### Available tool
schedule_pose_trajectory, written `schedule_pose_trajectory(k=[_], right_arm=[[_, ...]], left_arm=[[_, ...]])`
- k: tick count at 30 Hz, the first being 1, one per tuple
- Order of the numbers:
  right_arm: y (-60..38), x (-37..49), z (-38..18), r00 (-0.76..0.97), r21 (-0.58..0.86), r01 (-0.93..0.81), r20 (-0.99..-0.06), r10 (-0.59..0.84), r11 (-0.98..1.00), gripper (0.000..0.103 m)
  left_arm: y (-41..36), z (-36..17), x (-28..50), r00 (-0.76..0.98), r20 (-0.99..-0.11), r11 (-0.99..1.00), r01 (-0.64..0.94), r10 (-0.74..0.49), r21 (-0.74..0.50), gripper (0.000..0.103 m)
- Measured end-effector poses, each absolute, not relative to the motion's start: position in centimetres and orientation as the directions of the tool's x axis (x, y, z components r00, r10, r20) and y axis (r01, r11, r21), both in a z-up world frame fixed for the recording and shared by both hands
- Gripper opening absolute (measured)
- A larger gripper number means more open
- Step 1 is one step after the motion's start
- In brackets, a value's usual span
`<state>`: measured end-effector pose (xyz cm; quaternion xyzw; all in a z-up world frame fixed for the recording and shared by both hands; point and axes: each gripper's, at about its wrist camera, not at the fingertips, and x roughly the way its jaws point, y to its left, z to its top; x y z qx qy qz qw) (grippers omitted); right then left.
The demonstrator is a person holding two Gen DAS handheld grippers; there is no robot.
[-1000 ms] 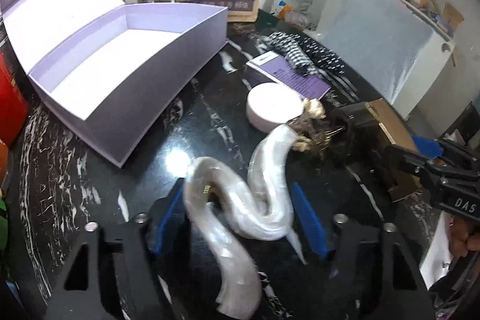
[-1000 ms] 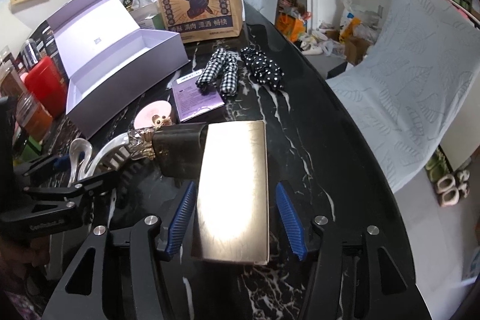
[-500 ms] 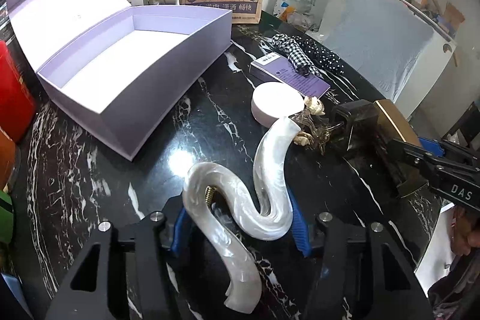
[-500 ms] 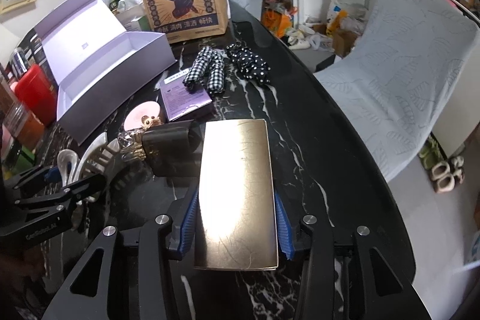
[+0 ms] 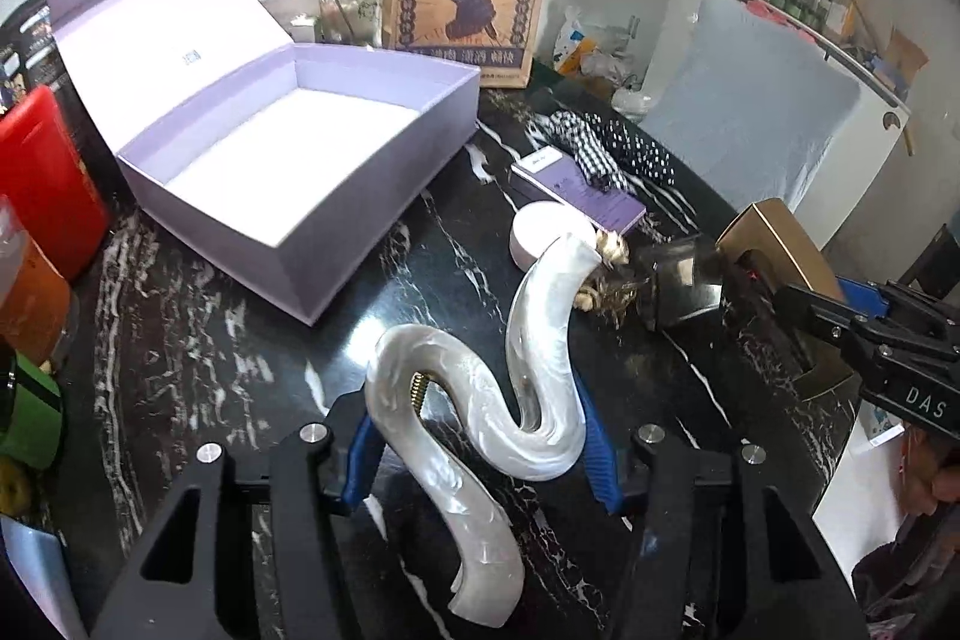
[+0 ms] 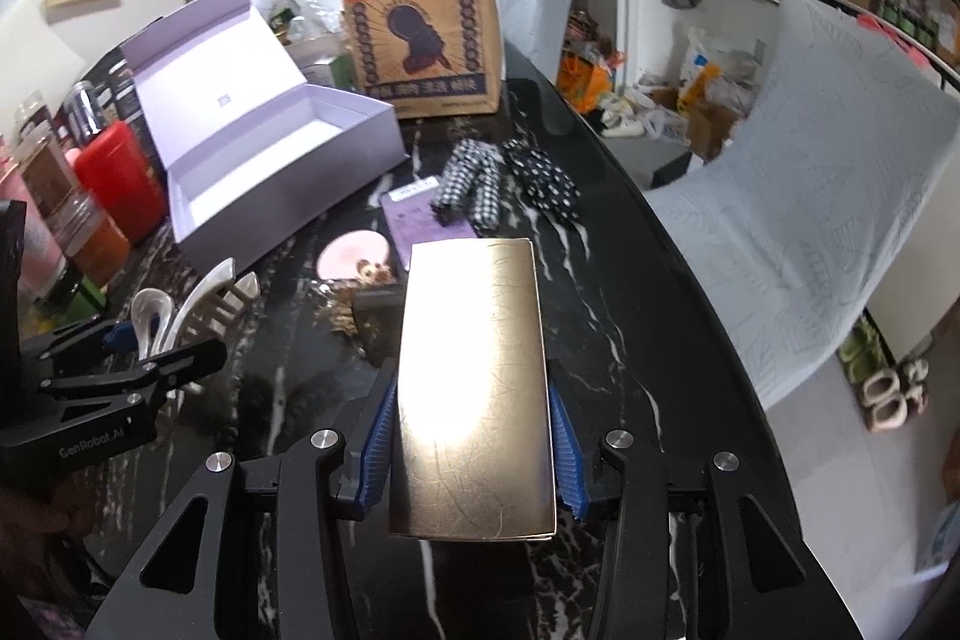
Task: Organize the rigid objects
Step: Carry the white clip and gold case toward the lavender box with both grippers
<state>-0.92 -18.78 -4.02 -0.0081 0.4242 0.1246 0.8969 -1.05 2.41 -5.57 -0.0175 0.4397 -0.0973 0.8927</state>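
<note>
- The left gripper (image 5: 480,451) is clenched on a pearly white, S-curved hair claw (image 5: 510,418), its blue pads pressing the clip's lower loops from both sides; a coiled spring shows inside the clip's bend.
- The right gripper (image 6: 474,454) grasps a flat gold box (image 6: 474,376) lengthwise, blue pads tight against both long edges (glare washes out much of the lid).
- From the left wrist view the open lavender box (image 5: 288,160) sits on the black marble bench (image 5: 198,340) at about 10 o'clock of the claw, lid tipped back, white lining bare.
- At about 1 o'clock of the claw, a round pale compact (image 5: 543,235) lies just beside a purple booklet (image 5: 585,193), with checked and dotted fabric rolls (image 5: 606,148) behind.
- A dark object with a frilly gold trinket (image 5: 660,280) lies between the claw's tip and the gold box.
- A brown printed paper bag (image 6: 420,16) stands at 12 o'clock at the bench's far end.
- Red and orange containers (image 6: 114,178) crowd the 9 o'clock edge in the right wrist view.
</note>
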Motion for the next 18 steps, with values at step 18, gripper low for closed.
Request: schedule_pose_trajectory(k=[18], right_arm=[[-15.5,0.5,-1.3,0.631,0.081,-0.343,-0.718,0.293,0.936,0.044]], left_arm=[[4.8,-2.4,-0.1,0.667,-0.730,0.988,0.110,-0.153,-0.106,0.055]])
